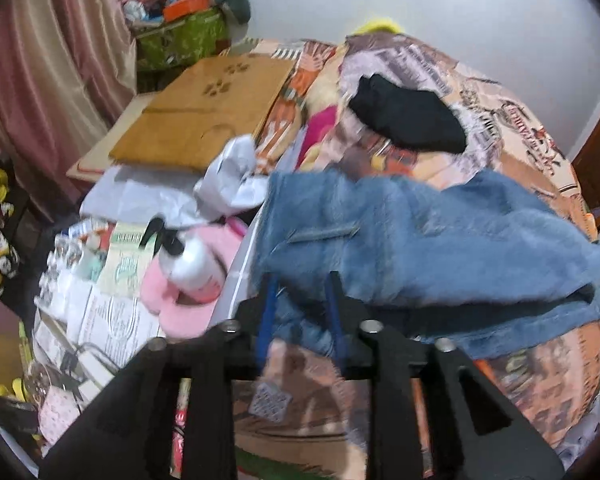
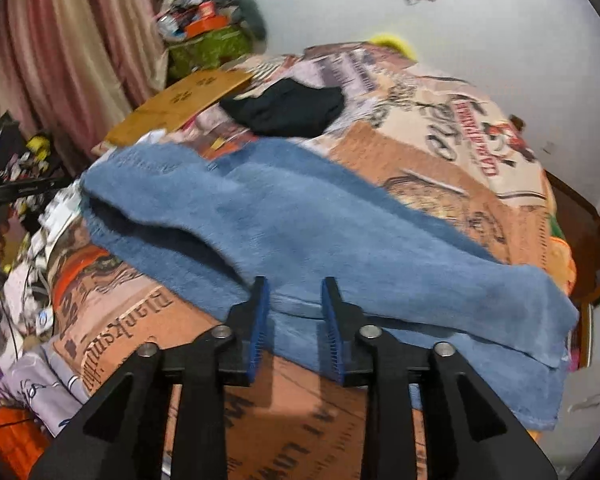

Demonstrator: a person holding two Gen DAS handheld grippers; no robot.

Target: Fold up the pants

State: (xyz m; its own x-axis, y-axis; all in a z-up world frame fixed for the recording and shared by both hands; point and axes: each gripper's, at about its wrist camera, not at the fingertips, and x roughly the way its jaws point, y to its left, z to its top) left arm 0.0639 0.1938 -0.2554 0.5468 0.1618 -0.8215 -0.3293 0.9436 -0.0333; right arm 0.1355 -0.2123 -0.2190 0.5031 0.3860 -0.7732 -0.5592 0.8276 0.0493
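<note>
Blue denim pants (image 1: 412, 240) lie across a bed with a printed orange and beige cover (image 1: 520, 380), one half laid over the other. My left gripper (image 1: 302, 280) is open at the pants' near edge by the waistband, its blue pads over the denim. In the right wrist view the pants (image 2: 320, 232) stretch from upper left to lower right. My right gripper (image 2: 296, 286) is open, its fingertips at the near edge of the folded denim around the middle of the legs. Neither gripper holds cloth.
A black garment (image 1: 408, 114) (image 2: 284, 110) lies further back on the bed. A wooden board (image 1: 204, 108) lies at the left beside white paper, a pink slipper (image 1: 188, 280) and a white bottle (image 1: 192, 264). Curtains and a cluttered green box (image 2: 208, 46) stand at the back left.
</note>
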